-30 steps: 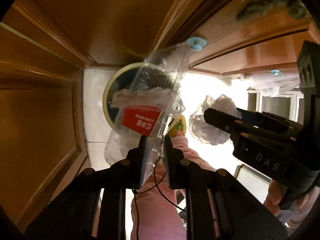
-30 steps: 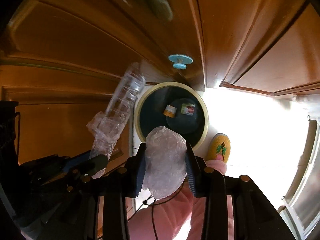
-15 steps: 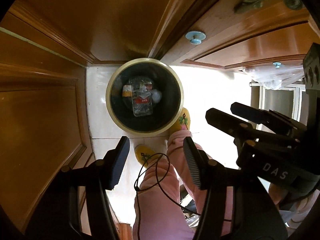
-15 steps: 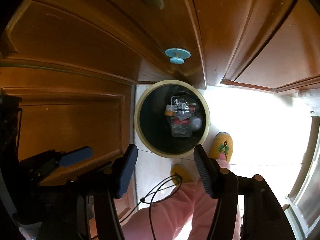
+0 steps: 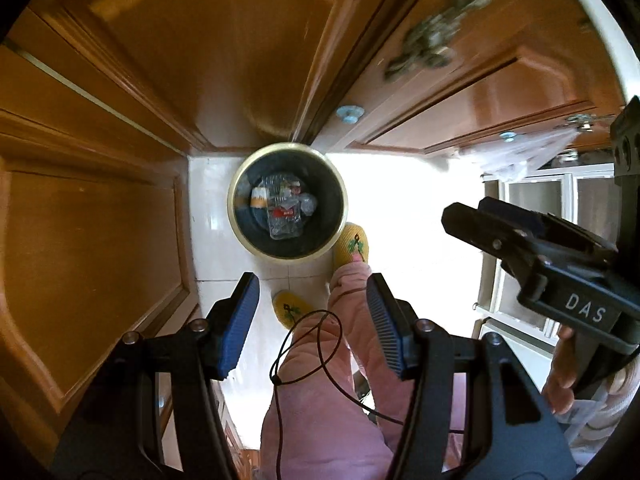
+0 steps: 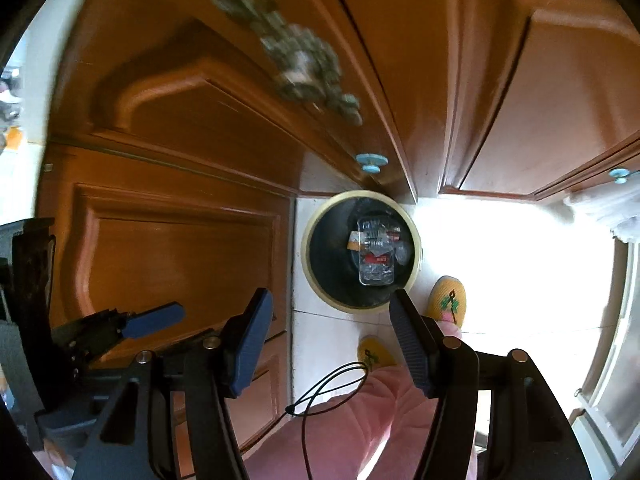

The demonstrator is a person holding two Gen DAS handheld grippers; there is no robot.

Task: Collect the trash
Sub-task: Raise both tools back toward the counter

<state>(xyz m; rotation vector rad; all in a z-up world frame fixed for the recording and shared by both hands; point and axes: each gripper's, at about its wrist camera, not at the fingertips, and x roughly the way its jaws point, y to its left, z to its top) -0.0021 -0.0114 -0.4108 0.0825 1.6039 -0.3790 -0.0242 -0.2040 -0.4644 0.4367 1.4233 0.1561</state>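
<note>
A round black bin with a cream rim [image 5: 236, 216] [image 6: 308, 264] stands on the white floor tiles far below both grippers. Inside it lie a clear plastic bottle with a red label [image 5: 284, 216] [image 6: 376, 256] and a crumpled plastic wad [image 5: 309, 203] [image 6: 404, 251]. My left gripper [image 5: 312, 280] hangs high above the bin, open, with nothing between its blue pads. My right gripper [image 6: 330, 294] is also high above it; its jaws are opening and hold nothing. Each gripper shows at the edge of the other's view: the right one [image 5: 468, 210], the left one [image 6: 160, 318].
Brown wooden cabinet doors [image 5: 224, 52] with blue round knobs [image 5: 350, 114] surround the bin at the back and left. A person's pink-trousered legs [image 5: 328, 400] and yellow slippers [image 5: 354, 244] stand right beside it. A clear plastic bag [image 5: 520, 152] hangs at the right.
The left gripper let go of the bottle and the right gripper let go of the plastic wad; both now lie in the bin. Both grippers opened and rose away from the bin.
</note>
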